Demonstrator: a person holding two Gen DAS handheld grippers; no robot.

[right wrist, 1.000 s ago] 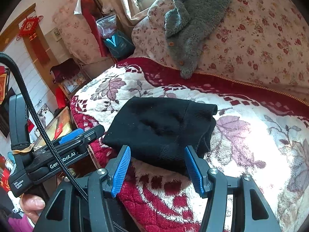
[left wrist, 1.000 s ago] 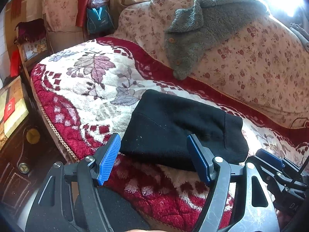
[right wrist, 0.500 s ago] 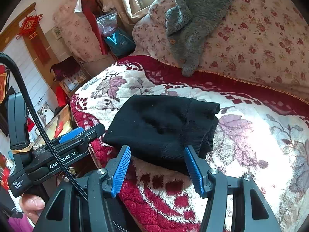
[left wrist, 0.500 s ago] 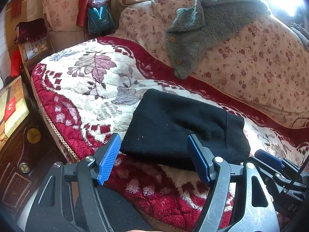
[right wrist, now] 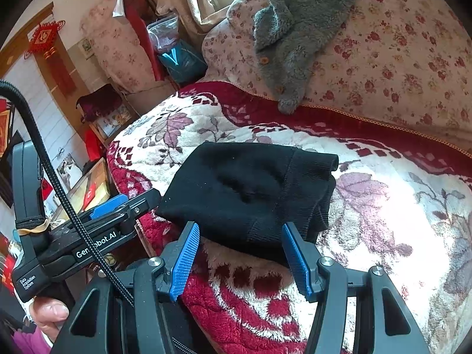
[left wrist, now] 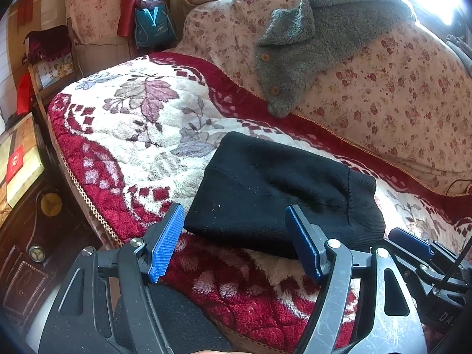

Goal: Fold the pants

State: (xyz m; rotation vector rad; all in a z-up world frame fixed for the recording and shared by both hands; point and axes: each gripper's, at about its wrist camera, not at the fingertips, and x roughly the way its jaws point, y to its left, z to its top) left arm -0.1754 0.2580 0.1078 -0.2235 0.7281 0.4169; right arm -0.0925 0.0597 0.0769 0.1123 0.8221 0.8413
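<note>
Nearly nothing has changed over the last second: our two grippers sit where they sat and the pants look the same as in the earlier pictures, so we read this as a pause at the end of the job rather than the middle of a fold. Nearest us, the left gripper has its blue fingers wide apart with nothing between them, hanging just short of the near edge of the pants. The right gripper is also apart, a little narrower, and empty, its tips just short of the same bundle. In the right view the left gripper lies at nine o'clock, a person's hand under it at seven o'clock. Beyond the fingers, the pants rest as a compact black stack on the blanket, near its front edge, ribbed band toward three o'clock, layers fairly even though the right-hand corner gapes slightly. To us the folding looks finished or one tidy-up away; that loose corner is the only thing we would press flat. Farther off, at twelve o'clock, a grey fleece drapes over the floral backrest, well apart from the pants.
</note>
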